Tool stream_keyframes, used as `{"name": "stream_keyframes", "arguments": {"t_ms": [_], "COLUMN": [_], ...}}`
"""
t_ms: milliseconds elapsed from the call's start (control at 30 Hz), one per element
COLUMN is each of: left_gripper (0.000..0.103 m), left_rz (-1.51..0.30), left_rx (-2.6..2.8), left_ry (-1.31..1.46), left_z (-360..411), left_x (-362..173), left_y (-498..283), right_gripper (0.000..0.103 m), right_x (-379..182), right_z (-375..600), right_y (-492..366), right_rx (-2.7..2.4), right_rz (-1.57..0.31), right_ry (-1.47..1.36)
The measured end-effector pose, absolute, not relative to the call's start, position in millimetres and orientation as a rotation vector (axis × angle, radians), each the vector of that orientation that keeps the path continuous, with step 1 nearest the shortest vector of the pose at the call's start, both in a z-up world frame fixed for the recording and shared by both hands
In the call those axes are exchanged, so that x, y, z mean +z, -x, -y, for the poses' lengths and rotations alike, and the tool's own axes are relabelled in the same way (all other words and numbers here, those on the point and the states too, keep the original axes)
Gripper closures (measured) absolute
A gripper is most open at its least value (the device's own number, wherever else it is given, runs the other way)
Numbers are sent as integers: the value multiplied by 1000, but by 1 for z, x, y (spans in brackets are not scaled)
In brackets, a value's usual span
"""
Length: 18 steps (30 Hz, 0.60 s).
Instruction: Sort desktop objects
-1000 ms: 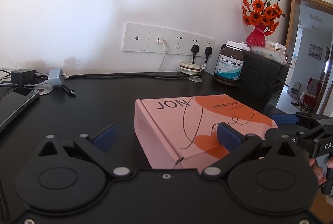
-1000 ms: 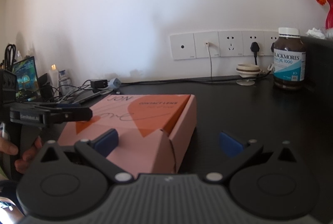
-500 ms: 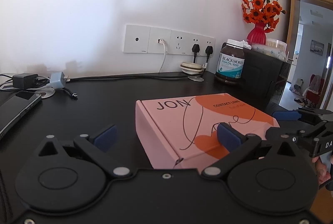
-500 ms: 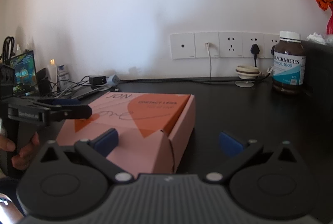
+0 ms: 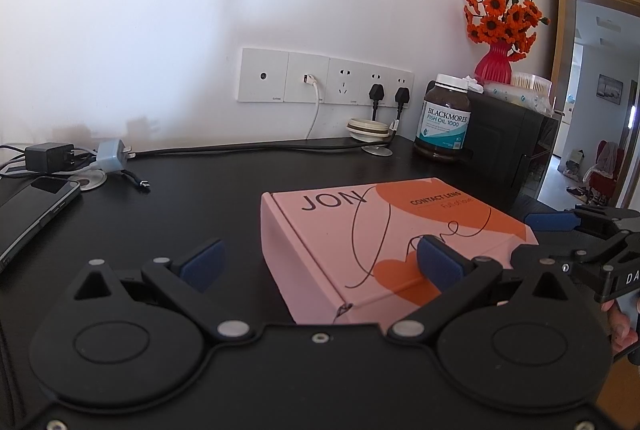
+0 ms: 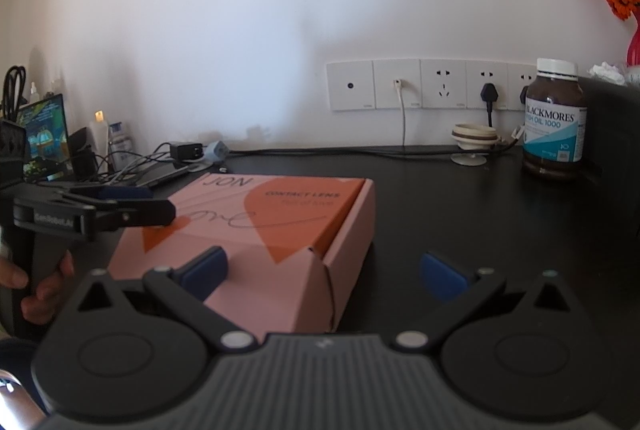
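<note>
A pink and orange "JON contact lens" box [image 5: 384,230] lies shut on the black desk [image 5: 180,210]. My left gripper [image 5: 320,262] is open at the box's near left corner, its left pad [image 5: 202,262] over the desk and its right pad [image 5: 438,262] over the lid. My right gripper [image 6: 324,272] is open at the near right corner of the box [image 6: 280,222], one pad over the lid and one over the desk. Each gripper also shows in the other's view: the right gripper [image 5: 580,230] and the left gripper [image 6: 120,208], both held by a hand.
A brown fish oil bottle [image 5: 442,118] stands at the back right beside a black cabinet [image 5: 508,142] topped with a red vase of orange flowers [image 5: 500,30]. A phone [image 5: 32,214], chargers [image 5: 50,158] and cables lie back left. A cream round holder [image 5: 368,130] sits under the wall sockets [image 5: 324,78].
Both cameras have drifted only slightly. The box has not moved and both grippers stay open at its near corners.
</note>
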<state>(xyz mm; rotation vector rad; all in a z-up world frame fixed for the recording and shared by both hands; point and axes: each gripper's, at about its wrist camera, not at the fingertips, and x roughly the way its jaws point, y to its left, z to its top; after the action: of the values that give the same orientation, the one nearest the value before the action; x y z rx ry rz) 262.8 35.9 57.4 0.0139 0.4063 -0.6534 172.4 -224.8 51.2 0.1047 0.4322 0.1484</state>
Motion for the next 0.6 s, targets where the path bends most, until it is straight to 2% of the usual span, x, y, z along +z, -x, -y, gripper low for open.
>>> {"name": "stream_keyframes", "arguments": {"t_ms": [600], "left_gripper": [0], "left_rz": [-396], "left_rx": [-644], "left_ry": [-33], "left_z": [-32], "left_x": [58], "left_y": [-259], "right_gripper": [1], "right_x": [53], "right_z": [222], "right_y": [-173], "right_rx": [143], "right_rz": [-442], "right_ry": [-75]}}
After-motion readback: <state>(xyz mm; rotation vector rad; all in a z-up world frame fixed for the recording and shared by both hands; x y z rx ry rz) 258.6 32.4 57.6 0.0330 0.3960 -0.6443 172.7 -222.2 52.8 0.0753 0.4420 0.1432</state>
